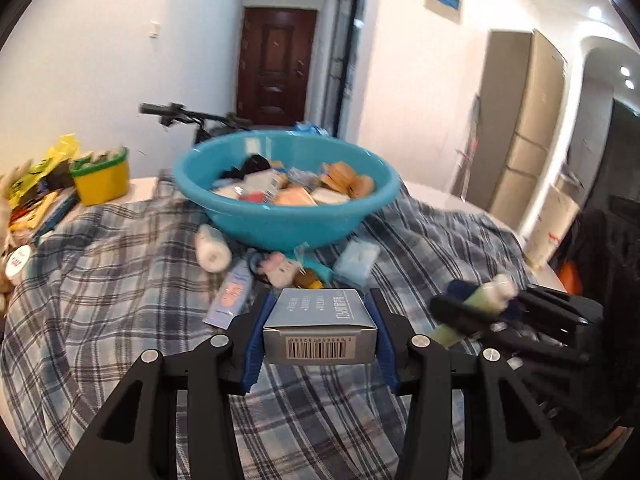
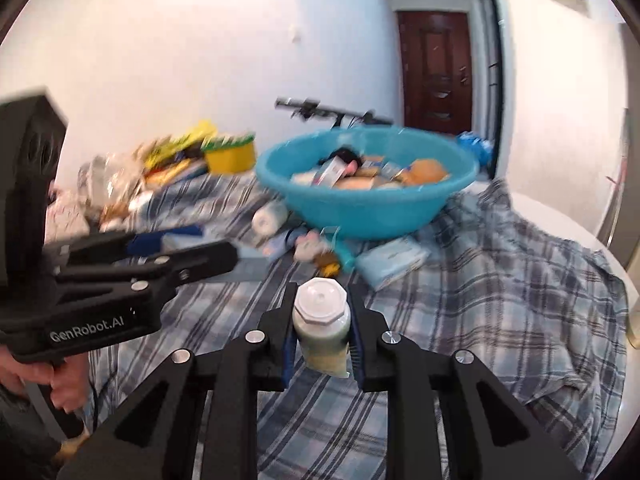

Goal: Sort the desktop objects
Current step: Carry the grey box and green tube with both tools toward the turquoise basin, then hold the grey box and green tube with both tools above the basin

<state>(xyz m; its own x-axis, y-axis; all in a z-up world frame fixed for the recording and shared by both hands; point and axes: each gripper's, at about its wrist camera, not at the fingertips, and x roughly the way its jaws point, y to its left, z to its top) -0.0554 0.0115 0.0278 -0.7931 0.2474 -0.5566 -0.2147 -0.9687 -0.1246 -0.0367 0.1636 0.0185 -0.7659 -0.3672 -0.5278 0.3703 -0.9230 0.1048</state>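
My left gripper [image 1: 320, 304] is shut on a grey box [image 1: 320, 326] with a barcode, held above the plaid cloth. It also shows at the left of the right wrist view [image 2: 192, 254]. My right gripper [image 2: 322, 304] is shut on a pale green bottle [image 2: 322, 320] with a white cap; it shows at the right of the left wrist view [image 1: 472, 300]. A blue basin [image 1: 288, 220] [image 2: 368, 208] full of small items stands ahead. Loose items lie in front of it: a white roll [image 1: 212, 250], a tube [image 1: 232, 294], a plush toy [image 1: 280, 270], a blue tissue pack [image 1: 356, 260] [image 2: 390, 260].
A plaid cloth [image 1: 120, 280] [image 2: 500, 280] covers the table. A yellow box [image 1: 102, 178] [image 2: 230, 154] and a pile of packets [image 1: 36, 192] sit at the far left. A bicycle handlebar [image 1: 188, 114] is behind the basin. Cardboard boxes [image 1: 528, 128] stand at the right wall.
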